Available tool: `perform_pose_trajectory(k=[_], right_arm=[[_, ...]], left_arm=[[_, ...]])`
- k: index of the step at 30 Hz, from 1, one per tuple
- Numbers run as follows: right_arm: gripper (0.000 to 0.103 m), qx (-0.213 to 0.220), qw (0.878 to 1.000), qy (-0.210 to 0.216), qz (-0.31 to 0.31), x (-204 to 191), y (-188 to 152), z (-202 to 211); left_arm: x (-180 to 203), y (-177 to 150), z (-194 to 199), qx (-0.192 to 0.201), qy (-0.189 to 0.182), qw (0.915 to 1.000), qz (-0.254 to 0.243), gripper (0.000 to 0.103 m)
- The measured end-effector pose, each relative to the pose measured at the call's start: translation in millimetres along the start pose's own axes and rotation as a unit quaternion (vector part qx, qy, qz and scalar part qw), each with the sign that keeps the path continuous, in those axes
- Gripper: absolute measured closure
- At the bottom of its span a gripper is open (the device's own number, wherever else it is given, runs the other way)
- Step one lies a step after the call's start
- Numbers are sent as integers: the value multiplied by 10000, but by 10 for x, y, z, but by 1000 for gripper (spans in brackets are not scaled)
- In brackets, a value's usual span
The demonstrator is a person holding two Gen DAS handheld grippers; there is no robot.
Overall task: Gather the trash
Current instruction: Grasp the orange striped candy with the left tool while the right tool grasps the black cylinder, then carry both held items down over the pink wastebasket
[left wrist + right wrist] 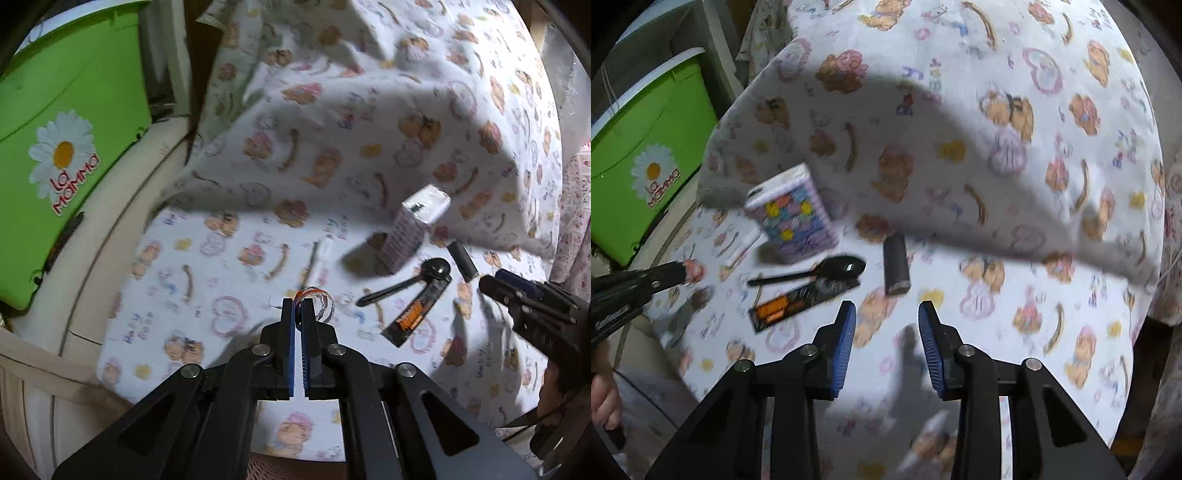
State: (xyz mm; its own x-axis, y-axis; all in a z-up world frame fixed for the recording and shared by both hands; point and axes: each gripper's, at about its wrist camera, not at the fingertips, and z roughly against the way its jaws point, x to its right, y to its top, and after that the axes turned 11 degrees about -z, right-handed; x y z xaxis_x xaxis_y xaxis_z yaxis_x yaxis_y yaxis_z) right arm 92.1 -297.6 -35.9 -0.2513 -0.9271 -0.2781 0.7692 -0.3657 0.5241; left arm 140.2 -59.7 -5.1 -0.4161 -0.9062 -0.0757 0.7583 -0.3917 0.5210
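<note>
My left gripper is shut on a small crumpled wrapper with red and white stripes, held just above the bear-print sheet. To its right lie a black plastic spoon, a black and orange sachet, a dark cylinder and a purple tissue pack. My right gripper is open and empty above the sheet. In the right wrist view the cylinder lies just ahead of it, with the spoon, sachet and tissue pack to the left.
A green bin with a daisy logo stands at the left beside the bed, also seen in the right wrist view. A raised fold of the sheet lies behind the objects. A cream bed edge runs along the left.
</note>
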Motion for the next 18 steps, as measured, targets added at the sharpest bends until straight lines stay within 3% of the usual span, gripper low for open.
perform_pose_trajectory(k=[5, 13, 18], right_arm=[[69, -125, 9999, 15, 45, -16, 135, -207], [87, -142, 9995, -286, 47, -4, 198, -407], [93, -153, 9996, -53, -218, 35, 192, -398]], left_arm=[[-79, -8, -1, 18, 126, 9999, 28, 101], [-97, -53, 52, 130, 276, 9995, -99, 101], [-122, -103, 96, 172, 331, 9992, -165, 101]])
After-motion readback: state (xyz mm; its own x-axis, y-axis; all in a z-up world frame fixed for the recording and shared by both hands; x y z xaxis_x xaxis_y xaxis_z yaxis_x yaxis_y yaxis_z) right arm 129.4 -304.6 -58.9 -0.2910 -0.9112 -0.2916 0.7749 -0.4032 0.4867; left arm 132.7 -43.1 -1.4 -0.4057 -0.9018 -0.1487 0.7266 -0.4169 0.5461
